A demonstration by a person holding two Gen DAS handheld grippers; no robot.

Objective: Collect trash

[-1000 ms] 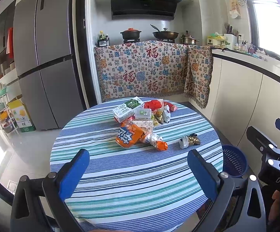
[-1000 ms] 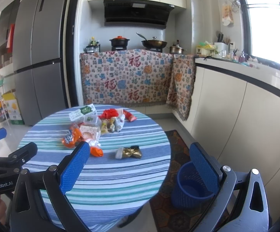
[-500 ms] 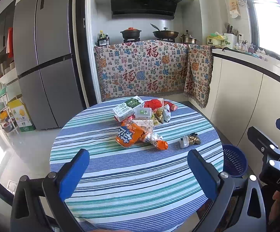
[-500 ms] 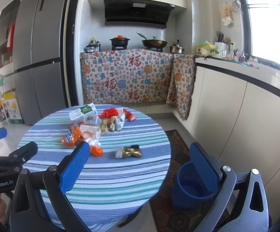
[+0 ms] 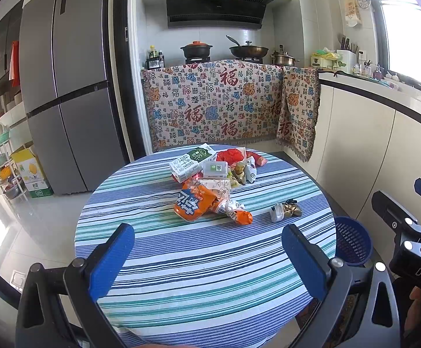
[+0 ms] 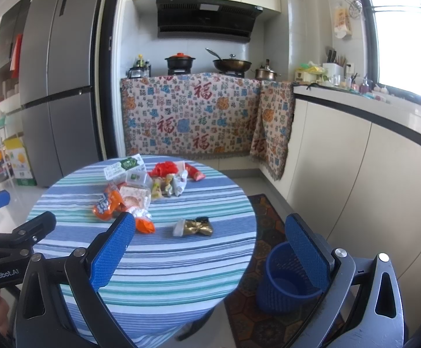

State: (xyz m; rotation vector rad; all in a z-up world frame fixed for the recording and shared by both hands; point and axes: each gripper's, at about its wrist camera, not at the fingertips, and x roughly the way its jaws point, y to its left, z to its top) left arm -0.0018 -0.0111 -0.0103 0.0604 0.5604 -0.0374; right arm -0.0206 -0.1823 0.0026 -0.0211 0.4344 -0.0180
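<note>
Both tongs, left tongs (image 5: 207,256) and right tongs (image 6: 210,246), hang spread and empty. Best start: gold wrapper (image 6: 194,227), lying apart ahead of the right tongs; blue mesh bin (image 6: 289,278) sits below-right.

The tabletop (image 5: 164,249) wears a cloth striped in blue, teal and white. On it lie an orange snack bag (image 5: 194,200) with white lettering, a white and green carton (image 5: 191,161), a red wrapper (image 5: 230,154) and a gold and silver wrapper (image 6: 194,227). The basket (image 6: 286,284) on the floor is dark blue mesh, standing on a dark rug (image 6: 265,211) with a hexagon pattern. The hanging cloth (image 5: 210,104) is cream with red characters and blue and orange motifs. The fridge (image 5: 65,87) is grey. Both grippers are black with blue pads (image 5: 109,261).
</note>
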